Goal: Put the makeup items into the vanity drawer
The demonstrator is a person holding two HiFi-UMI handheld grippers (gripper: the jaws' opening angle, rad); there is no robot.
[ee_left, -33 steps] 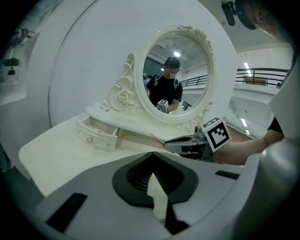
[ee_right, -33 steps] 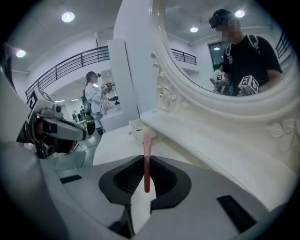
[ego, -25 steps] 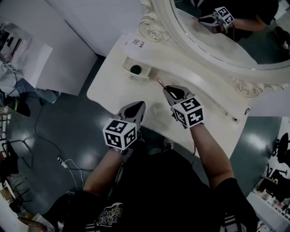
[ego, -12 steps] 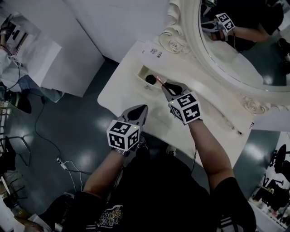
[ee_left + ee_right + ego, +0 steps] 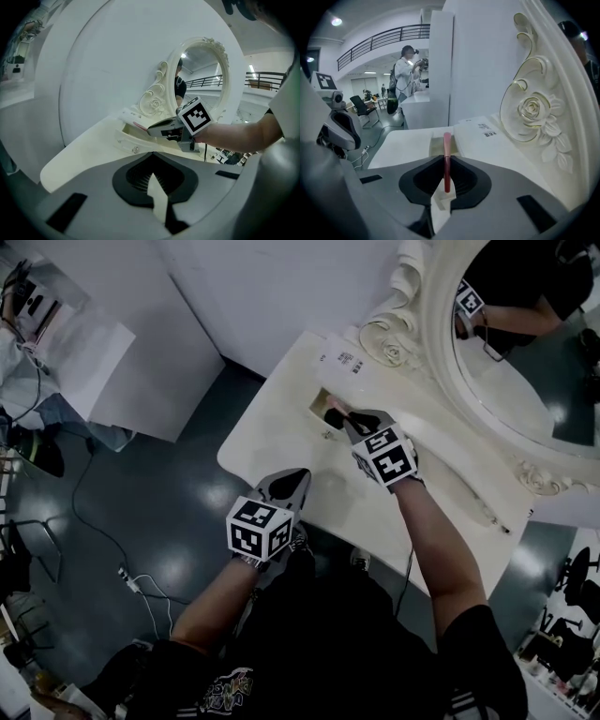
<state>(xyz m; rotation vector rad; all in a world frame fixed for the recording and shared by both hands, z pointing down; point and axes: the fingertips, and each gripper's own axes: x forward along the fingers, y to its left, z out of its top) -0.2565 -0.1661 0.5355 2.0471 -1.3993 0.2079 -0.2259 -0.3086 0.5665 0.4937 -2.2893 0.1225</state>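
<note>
A thin pink makeup stick (image 5: 447, 157) is pinched between the jaws of my right gripper (image 5: 446, 185), pointing forward over the open vanity drawer (image 5: 436, 146). In the head view the right gripper (image 5: 351, 420) reaches to the drawer (image 5: 319, 405) at the table's far left, and the pink stick (image 5: 336, 409) pokes out over it. Something dark lies inside the drawer. My left gripper (image 5: 298, 476) hangs shut and empty near the table's front edge, short of the drawer. From the left gripper view, the right gripper (image 5: 154, 130) hovers above the drawer front (image 5: 131, 143).
A large ornate white mirror (image 5: 511, 371) stands along the back of the vanity top (image 5: 394, 512). A printed card (image 5: 345, 360) lies beside the drawer. A slim stick (image 5: 489, 513) rests at the right. Cables (image 5: 131, 577) trail on the floor. A person (image 5: 406, 70) stands far off.
My right gripper has carried the pink stick left and forward, from the middle of the table to above the open drawer. The left gripper has stayed near the front edge.
</note>
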